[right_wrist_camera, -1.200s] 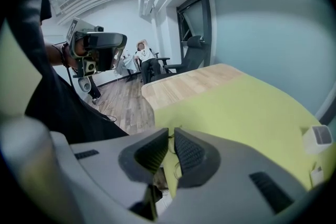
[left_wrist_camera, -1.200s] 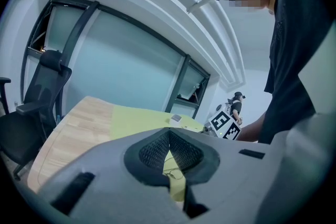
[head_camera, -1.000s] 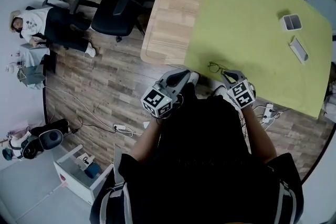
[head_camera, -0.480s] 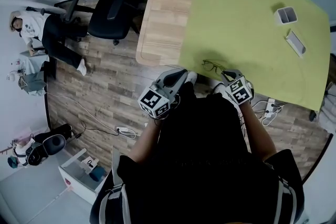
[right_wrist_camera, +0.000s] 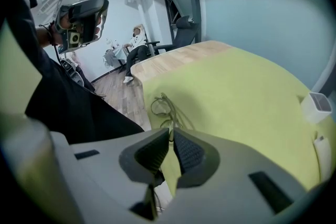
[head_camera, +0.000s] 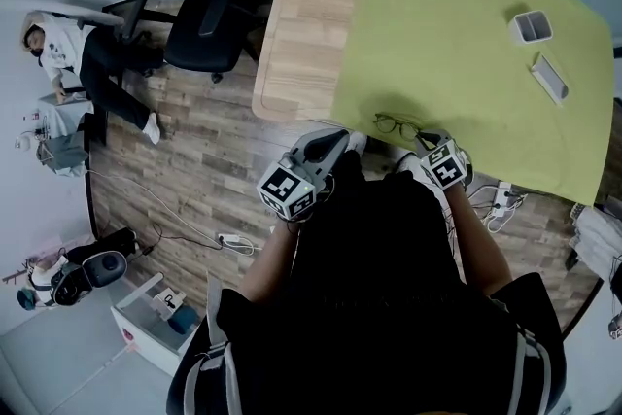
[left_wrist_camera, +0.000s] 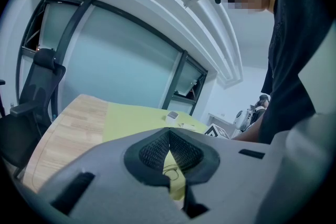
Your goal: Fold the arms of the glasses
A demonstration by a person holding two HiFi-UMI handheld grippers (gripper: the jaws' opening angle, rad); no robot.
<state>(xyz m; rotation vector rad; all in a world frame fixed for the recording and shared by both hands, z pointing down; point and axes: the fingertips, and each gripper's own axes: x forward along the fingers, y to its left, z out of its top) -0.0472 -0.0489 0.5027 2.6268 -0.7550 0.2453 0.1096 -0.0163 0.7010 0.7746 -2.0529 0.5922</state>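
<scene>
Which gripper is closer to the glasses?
The right gripper. Its jaws are pinched on the tip of one arm of the glasses. The left gripper is shut and empty, apart from them on their left side.

Looked steeply down from the head, well above, over the torso point(head_camera: 389, 287) onto the green cloth point(head_camera: 457, 44). Faced low along the jaws of the left gripper point(head_camera: 342, 143), across that cloth toward the glazed wall point(left_wrist_camera: 115, 65). Faced along the jaws of the right gripper point(head_camera: 424, 141), close over the glasses point(right_wrist_camera: 164, 107), toward the office chair point(right_wrist_camera: 184, 29). Shared cloth and glasses in all three.
</scene>
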